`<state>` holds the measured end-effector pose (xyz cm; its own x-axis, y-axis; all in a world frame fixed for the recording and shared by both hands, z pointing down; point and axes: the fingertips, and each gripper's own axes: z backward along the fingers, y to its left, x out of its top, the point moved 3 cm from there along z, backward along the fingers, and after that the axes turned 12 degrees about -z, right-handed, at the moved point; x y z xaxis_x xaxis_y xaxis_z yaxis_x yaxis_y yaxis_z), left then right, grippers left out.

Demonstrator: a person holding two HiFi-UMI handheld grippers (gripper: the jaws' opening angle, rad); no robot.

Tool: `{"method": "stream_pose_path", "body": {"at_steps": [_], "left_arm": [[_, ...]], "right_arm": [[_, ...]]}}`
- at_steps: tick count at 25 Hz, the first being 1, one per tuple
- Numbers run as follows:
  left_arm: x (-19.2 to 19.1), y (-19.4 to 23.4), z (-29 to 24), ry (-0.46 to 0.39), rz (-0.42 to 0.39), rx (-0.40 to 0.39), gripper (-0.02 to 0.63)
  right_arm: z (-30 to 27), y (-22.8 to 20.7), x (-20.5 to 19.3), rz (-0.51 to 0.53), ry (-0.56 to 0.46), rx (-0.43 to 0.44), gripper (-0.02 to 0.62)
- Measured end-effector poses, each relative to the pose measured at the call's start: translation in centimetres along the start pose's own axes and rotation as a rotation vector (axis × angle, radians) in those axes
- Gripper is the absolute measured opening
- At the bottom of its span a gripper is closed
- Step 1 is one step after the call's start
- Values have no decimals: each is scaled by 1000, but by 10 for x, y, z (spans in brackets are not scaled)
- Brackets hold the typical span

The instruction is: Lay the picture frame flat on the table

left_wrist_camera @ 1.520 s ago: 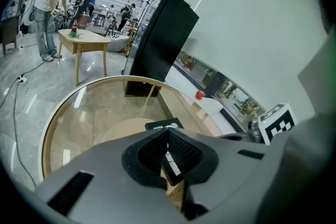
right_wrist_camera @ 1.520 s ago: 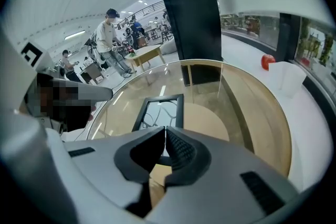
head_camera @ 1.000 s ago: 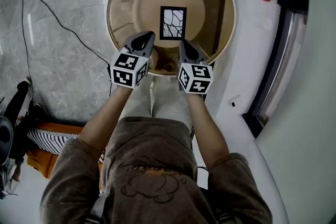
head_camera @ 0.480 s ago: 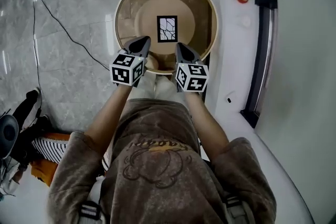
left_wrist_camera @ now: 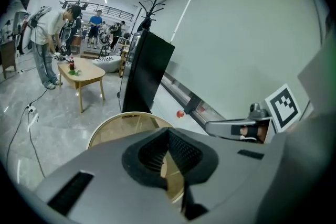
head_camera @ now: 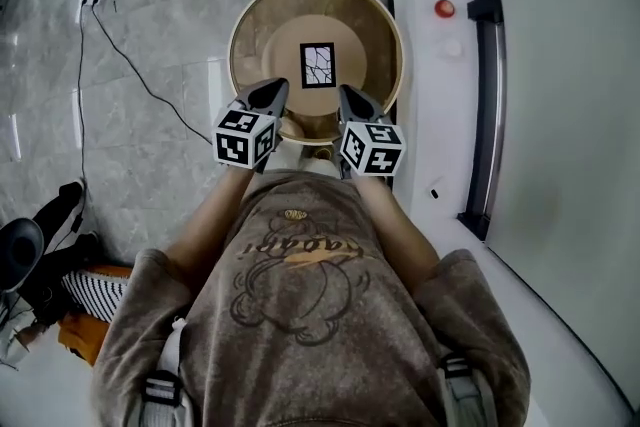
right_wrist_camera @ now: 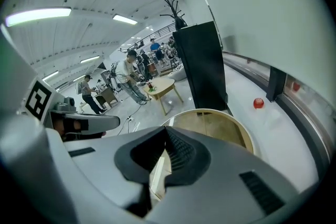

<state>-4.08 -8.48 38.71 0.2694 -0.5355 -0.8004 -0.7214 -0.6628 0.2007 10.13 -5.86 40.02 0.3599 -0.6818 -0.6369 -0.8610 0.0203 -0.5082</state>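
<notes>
Grey stone floor fills the left of the head view, with a thin cable (head_camera: 128, 63) trailing across it, well apart from the work. Right of that stands the round wooden table (head_camera: 243, 33), and over its near edge hovers the left gripper (head_camera: 271, 88). Its own view shows the two dark pads pressed together with nothing between them.

At the middle of the table lies the frame (head_camera: 318, 65) — a small dark-edged rectangle with a pale picture crossed by black lines. It shows its whole face to the camera above, so I judge it is already flat on the top rather than standing. It sits farther out than both grippers and touches neither.

Just right of it, also over the near edge, is the right gripper (head_camera: 347, 93). Its jaws are closed too and hold nothing. The two grippers sit side by side, a little apart, and point down and away from the person.

Farther right, a small red knob (head_camera: 444, 8) sits on the white ledge, well clear of the table.

The laying-down step looks finished. What is left, by my reading, is only to keep both grippers clear of the frame — if it needed squaring up, that would call for a light nudge with closed jaws, not a fresh grip.
</notes>
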Motion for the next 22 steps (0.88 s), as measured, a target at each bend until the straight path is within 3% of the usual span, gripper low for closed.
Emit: {"method": "stream_pose_path", "body": {"at_steps": [16, 22], "left_arm": [[45, -31, 56, -93, -124, -34, 18], [53, -33, 83, -126, -150, -23, 18]], "right_arm": [[65, 52, 34, 175, -93, 145, 20], [87, 68, 45, 171, -143, 177, 20]]}}
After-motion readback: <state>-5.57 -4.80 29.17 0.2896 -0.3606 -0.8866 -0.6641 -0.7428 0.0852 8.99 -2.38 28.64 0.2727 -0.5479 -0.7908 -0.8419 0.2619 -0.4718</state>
